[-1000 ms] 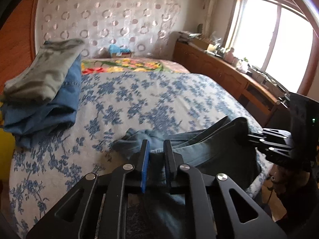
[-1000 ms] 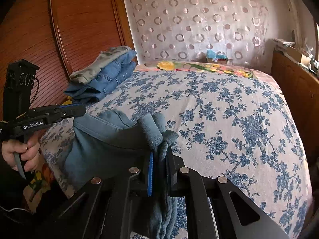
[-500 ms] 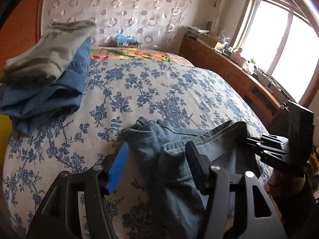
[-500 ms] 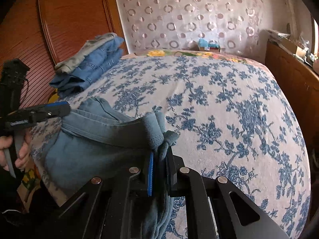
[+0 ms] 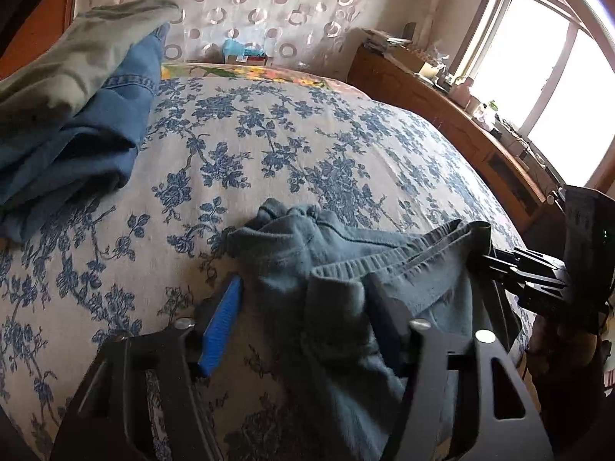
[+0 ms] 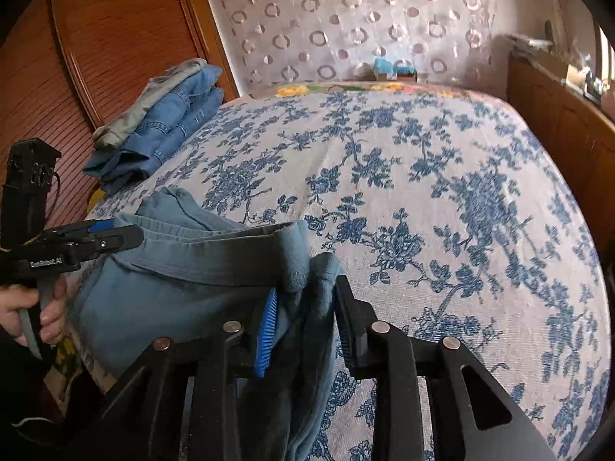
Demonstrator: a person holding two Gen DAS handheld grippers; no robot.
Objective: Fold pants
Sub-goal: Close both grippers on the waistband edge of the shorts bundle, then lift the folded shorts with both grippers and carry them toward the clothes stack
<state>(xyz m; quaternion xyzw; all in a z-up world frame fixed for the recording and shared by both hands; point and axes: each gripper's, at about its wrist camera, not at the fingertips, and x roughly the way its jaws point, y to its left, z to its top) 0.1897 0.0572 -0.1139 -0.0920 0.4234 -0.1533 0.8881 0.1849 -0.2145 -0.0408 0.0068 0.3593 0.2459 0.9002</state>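
Observation:
Grey-blue pants (image 5: 346, 269) lie bunched at the near edge of the floral bed (image 5: 269, 146), waistband toward the bed's middle. My left gripper (image 5: 303, 299) is open, its jaws wide apart on either side of the waistband's left end. My right gripper (image 6: 305, 303) is open too, with the waistband's right end (image 6: 300, 261) loose between its jaws. Each gripper shows in the other's view: the left one (image 6: 96, 236) at the pants' left side, the right one (image 5: 499, 265) at their right side. The legs hang off the bed edge, out of sight.
A stack of folded jeans with a grey garment on top (image 5: 77, 115) sits at the bed's far left, also in the right wrist view (image 6: 161, 119). A wooden cabinet (image 5: 442, 115) runs along the right under a window. A wooden wardrobe (image 6: 96, 57) stands on the left.
Both grippers have opened: the left let go of the waistband half a second ago, the right just now. The pants have dropped onto the bed and both grippers moved forward over it.

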